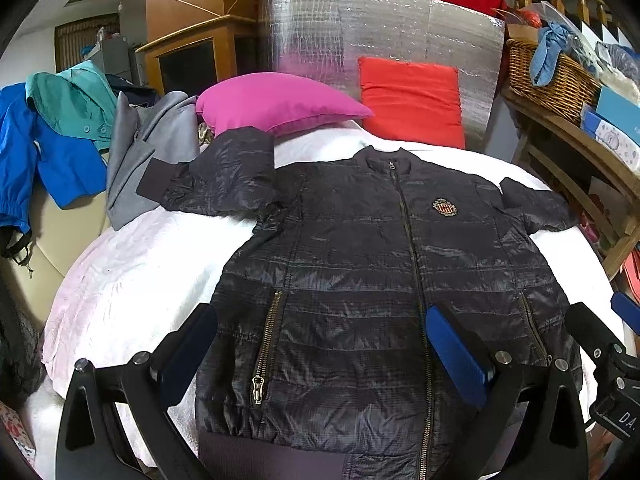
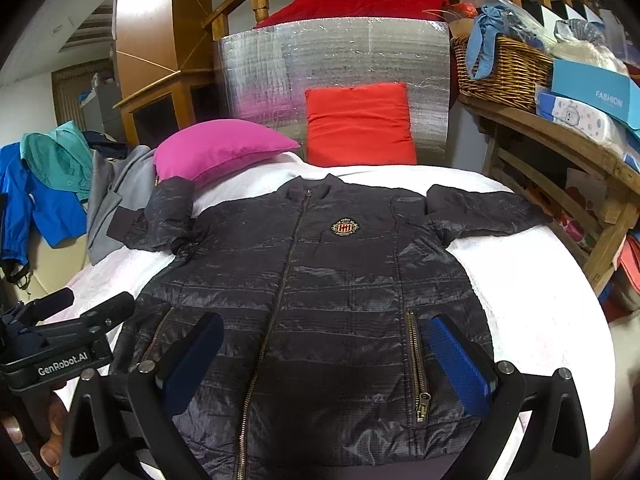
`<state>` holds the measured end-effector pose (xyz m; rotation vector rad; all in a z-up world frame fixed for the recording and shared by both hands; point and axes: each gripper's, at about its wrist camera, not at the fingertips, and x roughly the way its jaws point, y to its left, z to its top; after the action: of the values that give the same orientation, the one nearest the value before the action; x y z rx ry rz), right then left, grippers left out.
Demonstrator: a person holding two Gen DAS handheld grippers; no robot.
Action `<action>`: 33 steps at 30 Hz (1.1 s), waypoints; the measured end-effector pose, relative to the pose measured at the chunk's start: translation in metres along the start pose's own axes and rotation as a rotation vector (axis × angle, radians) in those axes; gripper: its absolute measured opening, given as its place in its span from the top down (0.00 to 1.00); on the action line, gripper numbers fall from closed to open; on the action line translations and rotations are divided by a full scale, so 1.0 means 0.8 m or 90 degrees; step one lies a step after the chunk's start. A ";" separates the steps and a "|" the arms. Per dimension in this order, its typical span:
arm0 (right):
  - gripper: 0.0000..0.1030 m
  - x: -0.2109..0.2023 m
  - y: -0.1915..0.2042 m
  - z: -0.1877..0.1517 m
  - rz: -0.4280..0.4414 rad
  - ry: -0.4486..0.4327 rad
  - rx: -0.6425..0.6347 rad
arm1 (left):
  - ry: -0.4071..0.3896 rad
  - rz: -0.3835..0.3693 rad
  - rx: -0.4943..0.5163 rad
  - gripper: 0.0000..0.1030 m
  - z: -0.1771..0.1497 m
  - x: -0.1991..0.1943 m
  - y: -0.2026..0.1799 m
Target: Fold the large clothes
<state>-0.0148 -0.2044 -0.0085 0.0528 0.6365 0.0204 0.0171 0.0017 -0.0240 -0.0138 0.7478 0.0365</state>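
A black quilted jacket (image 1: 360,264) lies flat, front up and zipped, on a white blanket (image 1: 132,280), collar away from me, both sleeves spread out. It also fills the right wrist view (image 2: 320,288). My left gripper (image 1: 320,344) is open and empty, hovering above the jacket's lower left part near the left pocket zipper (image 1: 264,348). My right gripper (image 2: 324,352) is open and empty above the lower right part, near the right pocket zipper (image 2: 416,364). Each gripper shows at the edge of the other's view.
A magenta pillow (image 1: 276,104) and a red pillow (image 1: 412,100) lie beyond the collar against a silver foil panel (image 1: 380,36). Grey, teal and blue clothes (image 1: 60,140) are piled at the left. A wooden shelf with a wicker basket (image 2: 504,68) and boxes stands at the right.
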 end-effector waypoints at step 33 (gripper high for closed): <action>0.00 -0.003 0.004 0.006 -0.003 0.000 -0.006 | 0.002 -0.009 -0.001 0.00 0.003 0.000 -0.004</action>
<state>-0.0135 -0.2010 -0.0032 0.0416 0.6367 0.0196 0.0186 -0.0015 -0.0223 -0.0216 0.7507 0.0231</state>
